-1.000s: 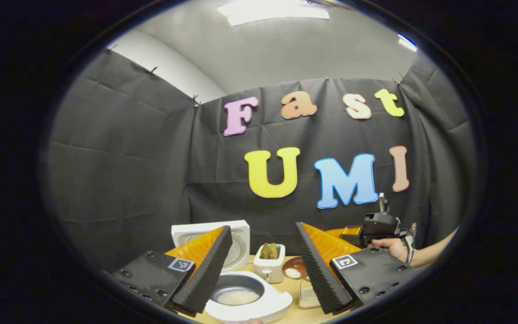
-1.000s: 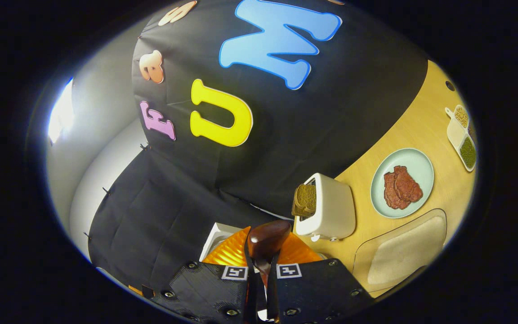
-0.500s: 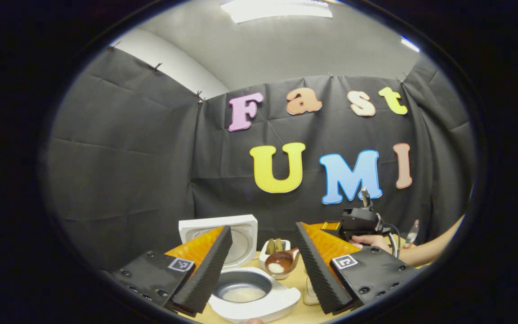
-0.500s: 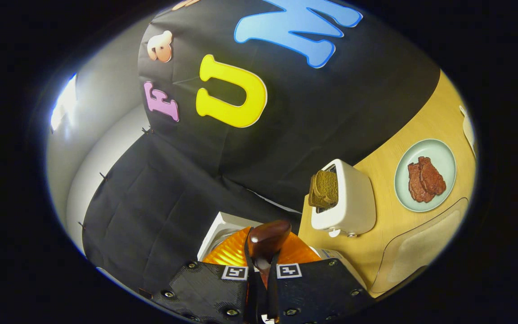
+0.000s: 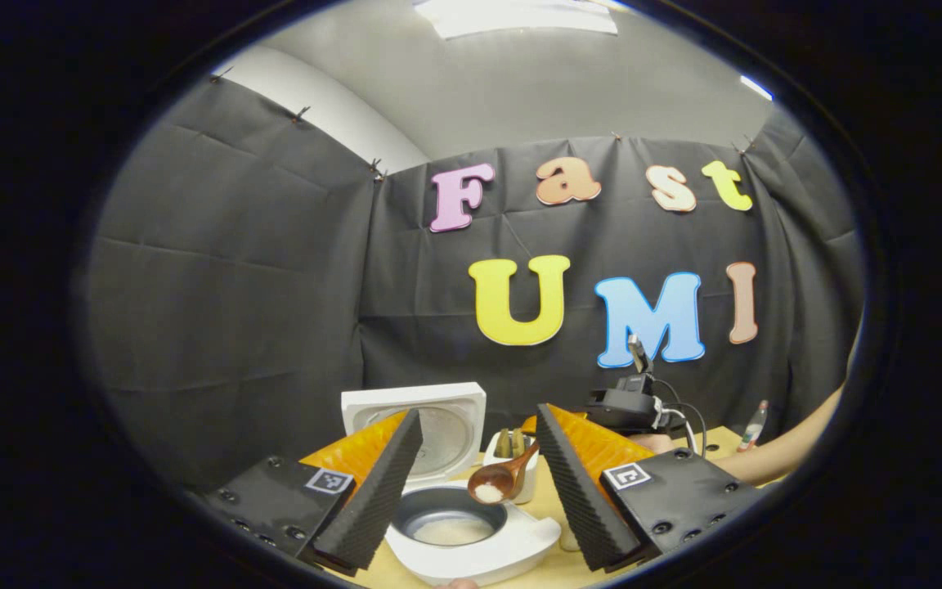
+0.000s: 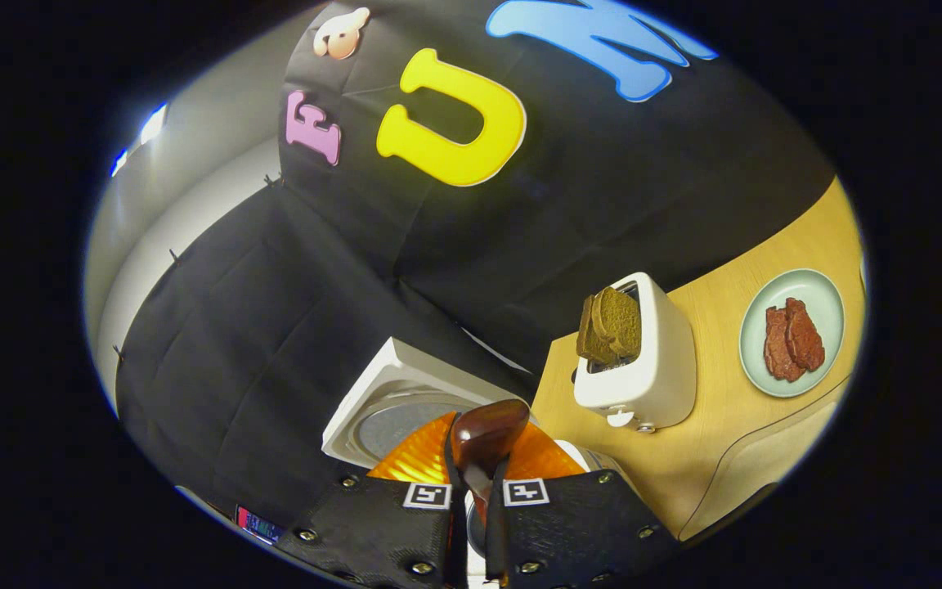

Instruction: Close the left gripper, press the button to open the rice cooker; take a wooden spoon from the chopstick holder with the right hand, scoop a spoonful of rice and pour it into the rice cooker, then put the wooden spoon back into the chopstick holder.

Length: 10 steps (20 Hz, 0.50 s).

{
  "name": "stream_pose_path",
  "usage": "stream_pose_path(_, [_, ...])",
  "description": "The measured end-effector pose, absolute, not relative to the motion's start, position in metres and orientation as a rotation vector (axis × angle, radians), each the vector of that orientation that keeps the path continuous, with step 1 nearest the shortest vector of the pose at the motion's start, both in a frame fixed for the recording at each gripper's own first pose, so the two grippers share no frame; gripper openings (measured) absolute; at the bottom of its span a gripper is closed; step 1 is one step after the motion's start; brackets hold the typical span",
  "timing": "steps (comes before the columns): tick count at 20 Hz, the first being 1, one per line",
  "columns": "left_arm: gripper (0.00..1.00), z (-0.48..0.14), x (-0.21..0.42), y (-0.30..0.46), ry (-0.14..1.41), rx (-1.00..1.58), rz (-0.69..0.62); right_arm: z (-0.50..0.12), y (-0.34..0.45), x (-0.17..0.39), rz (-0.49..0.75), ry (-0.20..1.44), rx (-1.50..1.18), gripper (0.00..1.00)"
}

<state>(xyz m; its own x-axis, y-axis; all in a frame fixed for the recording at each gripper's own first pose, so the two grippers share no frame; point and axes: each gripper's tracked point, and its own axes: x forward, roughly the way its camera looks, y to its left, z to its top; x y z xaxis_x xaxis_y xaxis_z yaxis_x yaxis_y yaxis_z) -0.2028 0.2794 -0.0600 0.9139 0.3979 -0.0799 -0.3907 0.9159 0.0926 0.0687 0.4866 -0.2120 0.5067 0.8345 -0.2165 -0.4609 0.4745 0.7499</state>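
the tabletop point(image 6: 708, 458) is pale wood and carries the things, with the rice cooker point(image 5: 471, 536) the largest of them: in the left gripper view it sits low between the fingers of the left hand-held gripper point(image 5: 471, 483), its lid point(image 5: 430, 425) standing up behind and white rice lying in the grey inner pot point(image 5: 450, 523). that left hand-held gripper is spread wide with nothing between its fingers. in the right gripper view the cooker's raised lid point(image 6: 393, 401) lies just beyond the fingertips, a white toaster point(image 6: 643, 360) with brown bread in its slot stands to the right of it, and a pale green plate point(image 6: 794, 282) with dark red meat lies farther right. the right hand-held gripper point(image 6: 475, 483) is narrowed onto the wooden spoon point(image 6: 487, 429), both fingers pressing its handle, the bowl jutting forward past the tips. from the left gripper view the wooden spoon point(image 5: 500, 483) hangs over the far rim of the cooker, some rice in its bowl, handle running up and right toward the right hand-held gripper, which a hand point(image 5: 655, 442) carries.
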Motion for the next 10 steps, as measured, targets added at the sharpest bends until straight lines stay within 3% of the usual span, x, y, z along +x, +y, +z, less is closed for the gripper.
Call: stream_pose_path(10, [0.95,-0.065,-0.209,0.287,0.107,0.078,0.414,-0.253,0.533,0.056,0.934,0.63,0.447,0.09])
